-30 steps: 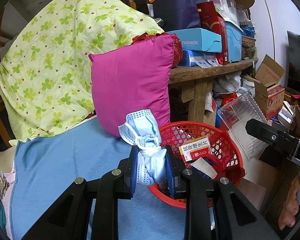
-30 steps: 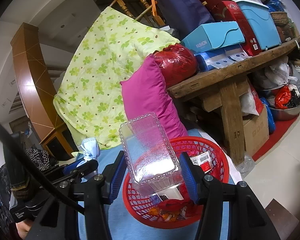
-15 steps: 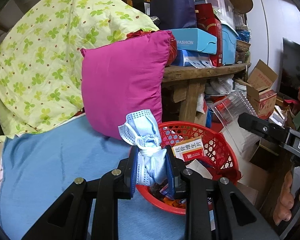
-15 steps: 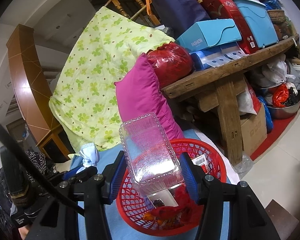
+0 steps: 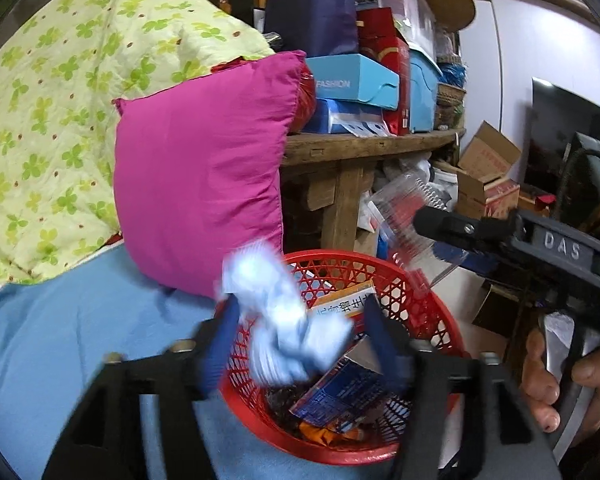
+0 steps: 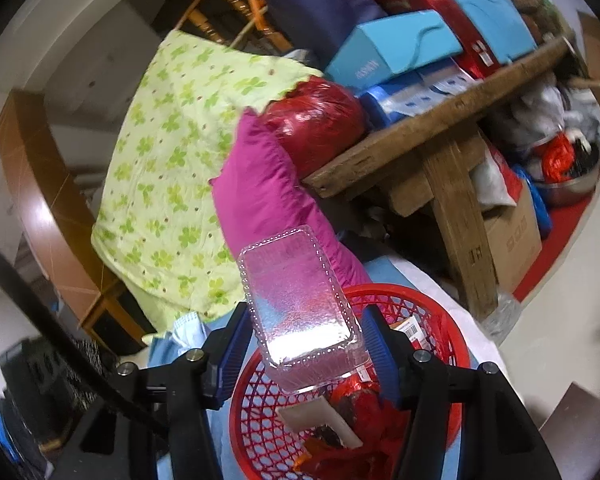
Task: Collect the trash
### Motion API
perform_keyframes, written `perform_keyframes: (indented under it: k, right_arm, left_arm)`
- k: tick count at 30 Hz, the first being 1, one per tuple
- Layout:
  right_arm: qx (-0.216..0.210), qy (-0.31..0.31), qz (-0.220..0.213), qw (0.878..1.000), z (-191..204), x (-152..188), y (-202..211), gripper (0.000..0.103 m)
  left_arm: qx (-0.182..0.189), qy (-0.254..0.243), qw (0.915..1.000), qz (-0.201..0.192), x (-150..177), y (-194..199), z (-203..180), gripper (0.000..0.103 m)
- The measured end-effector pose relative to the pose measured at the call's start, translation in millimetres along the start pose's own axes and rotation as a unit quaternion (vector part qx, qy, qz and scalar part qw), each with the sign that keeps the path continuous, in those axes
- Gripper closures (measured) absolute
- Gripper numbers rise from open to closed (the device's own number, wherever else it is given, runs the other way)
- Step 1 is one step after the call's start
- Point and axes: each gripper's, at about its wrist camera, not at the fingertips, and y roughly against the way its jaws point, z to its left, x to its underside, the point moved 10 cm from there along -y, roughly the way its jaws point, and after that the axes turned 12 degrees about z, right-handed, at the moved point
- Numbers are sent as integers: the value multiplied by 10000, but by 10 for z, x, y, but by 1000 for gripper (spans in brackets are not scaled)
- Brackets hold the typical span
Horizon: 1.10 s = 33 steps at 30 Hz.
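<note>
Red plastic mesh fills the lower centre of both views: the basket already holds cartons and wrappers. At the lower centre of the left wrist view, the left gripper has just been opening its jaws, and the blue face mask blurs between them, seemingly dropping free over the rim. Right gripper, its jaws also just easing wider, still flanks a clear plastic tray above the basket; whether the pads still press it is unclear.
</note>
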Motion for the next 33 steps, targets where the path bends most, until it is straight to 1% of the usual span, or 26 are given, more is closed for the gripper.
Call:
perform_keyframes:
  k: [1,3,5,8,11,13,15,18,20,24,27,30,33]
  right_arm:
    - [-60,-74,17,10000,-31,-9,-35,35]
    - [-97,-275,28,9996,-102,1,-89,28]
    - [-205,-373,49,9991,-124,13,-116,28]
    - [-217,-410,48,9989,-120,29,-107,28]
    - [-161,-162,-56,9997,9,39,-1,28]
    - [-37,67,-120,9999,119,57,81,28]
    - [-19,223,-158,9996,236,86,175,28]
    - [-46,388,-218,9990,428,131,344,28]
    - [7,530,-235,9983,547,167,445,28]
    - [113,818,-264,9962,800,250,681,28]
    - [197,960,-234,9949,940,319,830,28]
    - [311,1150,-140,9928,1076,411,968,28]
    - [414,1376,-121,9896,1189,496,1112,27]
  left_arm:
    - [-8,-36,10000,-5,1,-4,-5,35]
    - [11,-108,9999,23,19,2,-4,35]
    - [-105,-157,9998,55,52,29,34,34]
    - [-238,-50,9996,135,109,106,138,32]
    - [-415,130,9989,157,168,276,268,30]
    - [-551,220,9982,79,190,428,337,23]
    - [-765,231,9968,-30,199,581,384,20]
    - [-1174,165,9928,-182,212,854,438,17]
    - [-1389,180,9899,-227,221,1017,469,16]
    - [-1776,259,9834,-278,248,1317,525,10]
    - [-1956,347,9796,-303,292,1497,549,7]
    - [-2095,444,9766,-210,337,1620,570,7]
    - [-2248,534,9727,-236,366,1793,595,7]
